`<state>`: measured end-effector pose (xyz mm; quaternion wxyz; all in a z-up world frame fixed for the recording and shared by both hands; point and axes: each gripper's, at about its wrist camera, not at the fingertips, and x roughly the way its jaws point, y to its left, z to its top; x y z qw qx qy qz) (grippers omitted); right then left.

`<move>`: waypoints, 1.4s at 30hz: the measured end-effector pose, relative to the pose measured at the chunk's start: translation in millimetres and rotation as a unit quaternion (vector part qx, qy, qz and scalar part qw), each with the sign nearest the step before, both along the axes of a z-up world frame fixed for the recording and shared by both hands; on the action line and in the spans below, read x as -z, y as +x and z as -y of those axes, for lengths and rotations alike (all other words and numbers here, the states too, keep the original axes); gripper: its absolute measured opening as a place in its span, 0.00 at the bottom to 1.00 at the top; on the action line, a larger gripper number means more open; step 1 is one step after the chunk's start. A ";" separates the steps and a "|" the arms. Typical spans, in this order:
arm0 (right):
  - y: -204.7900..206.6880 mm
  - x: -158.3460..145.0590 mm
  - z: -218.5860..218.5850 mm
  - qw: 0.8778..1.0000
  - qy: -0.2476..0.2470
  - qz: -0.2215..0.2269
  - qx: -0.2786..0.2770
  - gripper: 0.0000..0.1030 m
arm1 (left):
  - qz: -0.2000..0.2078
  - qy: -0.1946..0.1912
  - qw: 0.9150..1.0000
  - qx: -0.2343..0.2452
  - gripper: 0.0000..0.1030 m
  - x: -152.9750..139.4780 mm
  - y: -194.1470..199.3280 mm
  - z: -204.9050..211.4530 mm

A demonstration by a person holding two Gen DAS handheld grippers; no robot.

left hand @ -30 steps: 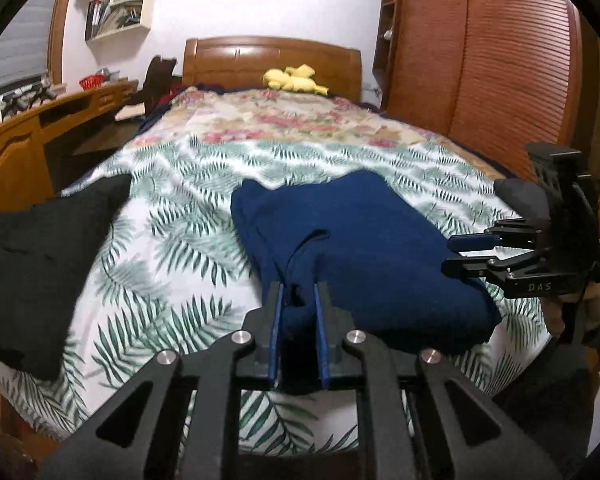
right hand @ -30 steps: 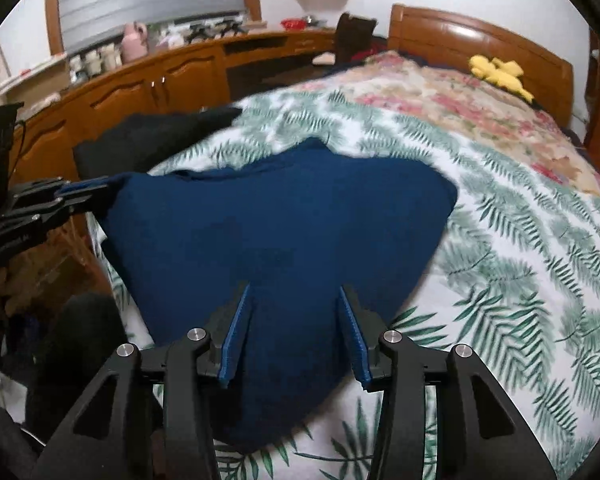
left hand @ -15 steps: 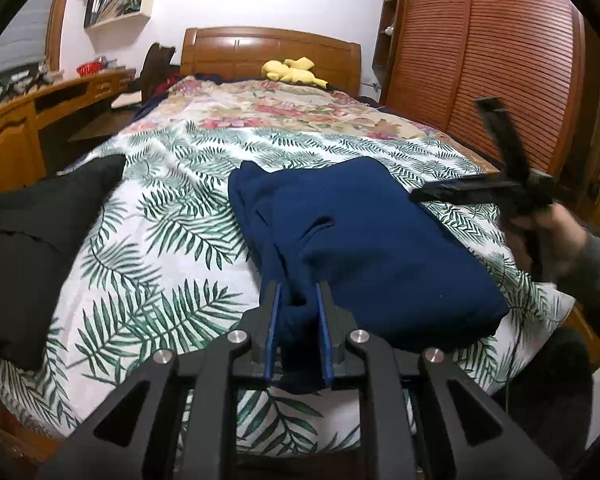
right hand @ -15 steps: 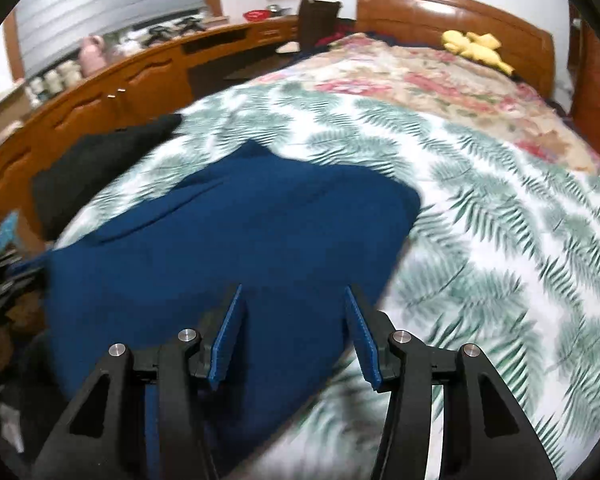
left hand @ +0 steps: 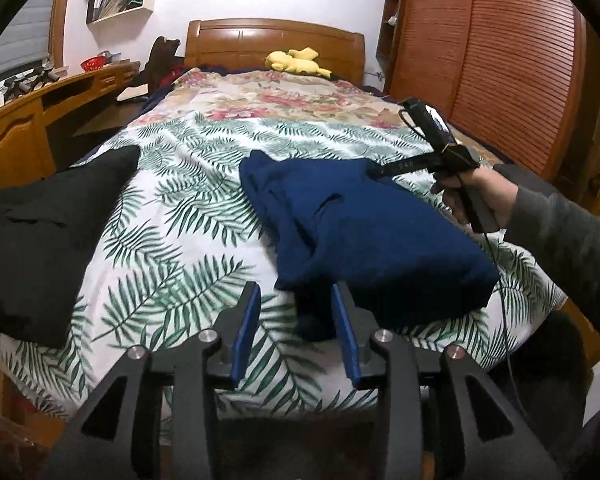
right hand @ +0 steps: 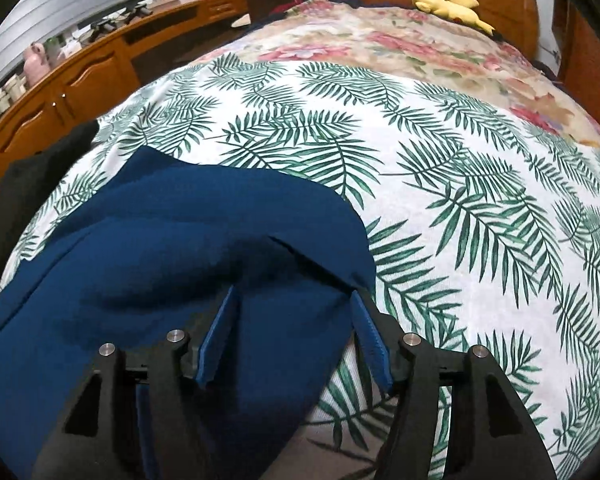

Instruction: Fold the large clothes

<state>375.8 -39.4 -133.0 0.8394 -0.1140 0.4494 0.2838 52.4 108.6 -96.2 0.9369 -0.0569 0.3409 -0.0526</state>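
A folded navy blue garment [left hand: 372, 236] lies on the leaf-print bed cover [left hand: 172, 264], near the foot of the bed. My left gripper [left hand: 296, 296] is open, its fingers apart around the garment's near corner, which hangs loose between them. My right gripper [right hand: 296, 300] is open with its fingers low over the garment [right hand: 172, 256] at its right edge; a fold of cloth lies between the fingers. In the left wrist view the right gripper [left hand: 380, 170] reaches onto the garment's far right corner from the right, held by a hand.
A black garment [left hand: 40, 236] lies at the bed's left edge. A yellow plush toy [left hand: 296, 62] sits by the wooden headboard. A wooden desk [left hand: 24, 128] runs along the left and a wardrobe [left hand: 500, 60] stands on the right.
My left gripper has opened and let go of the blue garment's near corner. My right gripper has moved forward and down onto the garment's far right side.
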 end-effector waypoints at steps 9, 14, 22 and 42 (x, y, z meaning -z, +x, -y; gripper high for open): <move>-10.4 -13.3 11.0 0.999 -0.001 0.045 0.028 0.60 | -0.020 -0.020 1.000 0.002 0.35 17.1 2.0 1.5; 6.2 1.7 13.4 0.999 0.011 -0.005 0.037 0.62 | -0.024 -0.022 0.999 0.009 0.35 21.9 10.2 7.4; 29.3 17.1 23.6 0.994 0.060 -0.065 0.062 0.78 | -0.035 -0.031 0.999 0.017 0.36 30.3 20.4 10.9; 5.3 -16.1 18.0 0.995 0.101 -0.017 0.003 0.14 | -0.003 -0.068 0.997 0.041 0.12 33.7 17.4 14.0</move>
